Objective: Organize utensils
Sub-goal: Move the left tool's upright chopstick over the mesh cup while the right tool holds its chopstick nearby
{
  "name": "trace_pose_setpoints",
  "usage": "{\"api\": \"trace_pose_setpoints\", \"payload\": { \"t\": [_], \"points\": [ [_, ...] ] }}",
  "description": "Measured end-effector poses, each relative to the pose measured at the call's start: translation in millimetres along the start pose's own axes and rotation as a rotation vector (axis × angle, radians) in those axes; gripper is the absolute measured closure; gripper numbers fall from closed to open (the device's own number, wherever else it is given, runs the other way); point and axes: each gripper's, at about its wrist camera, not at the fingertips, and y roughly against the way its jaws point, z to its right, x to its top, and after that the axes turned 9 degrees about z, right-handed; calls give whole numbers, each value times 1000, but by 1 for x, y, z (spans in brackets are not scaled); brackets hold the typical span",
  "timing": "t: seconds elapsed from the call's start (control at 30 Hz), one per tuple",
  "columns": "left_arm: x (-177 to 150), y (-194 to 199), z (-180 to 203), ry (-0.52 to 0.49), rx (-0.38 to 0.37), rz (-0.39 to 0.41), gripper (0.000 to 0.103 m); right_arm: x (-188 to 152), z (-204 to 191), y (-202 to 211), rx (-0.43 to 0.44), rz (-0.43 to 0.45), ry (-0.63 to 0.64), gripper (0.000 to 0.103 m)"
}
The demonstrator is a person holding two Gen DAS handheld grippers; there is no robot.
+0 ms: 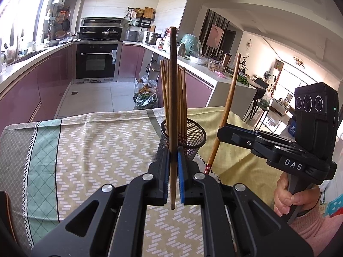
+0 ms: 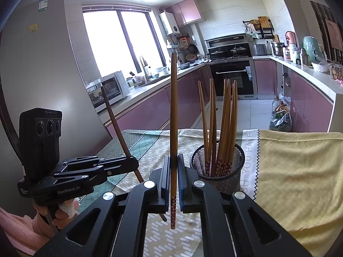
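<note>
The left tool [image 1: 173, 169] is clenching a dark wooden chopstick [image 1: 173, 98] between its blue-lined fingers [image 1: 179, 171], holding it nearly upright, with the lower tip hanging just below the fingers above the tabletop. The right tool [image 2: 173, 171] is gripping a lighter chopstick with a flowered end [image 2: 173, 128] in the same way, upright, the patterned end pointing down past its fingers [image 2: 181, 171].

From the left wrist view, the right tool [image 1: 227, 131] is appearing at the right, its chopstick [image 1: 227, 107] leaning to the right at the top. From the right wrist view, the left tool [image 2: 130, 165] is showing at the left, with its dark chopstick [image 2: 120, 137] slanting down to the right.

A black mesh cup [image 2: 216, 160] is standing on the patterned cloth [image 2: 150, 150] covering the tabletop, just to the right of and beyond the right tool. A bunch of chopsticks [image 2: 225, 124] is standing in it, patterned ends down, fanning slightly apart at the top. In the left wrist view the same mesh cup [image 1: 193, 135] is sitting directly behind the held chopstick. A yellow cloth [image 2: 295, 171] is lying over the right part of the tabletop.
</note>
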Motion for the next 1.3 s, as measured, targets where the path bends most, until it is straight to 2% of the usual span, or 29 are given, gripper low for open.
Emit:
{"api": "trace_pose_setpoints", "payload": {
  "t": [1.3],
  "points": [
    [15, -12, 9, -25, -33, 22, 95, 4, 5, 0, -21, 26, 2, 97]
  ]
}}
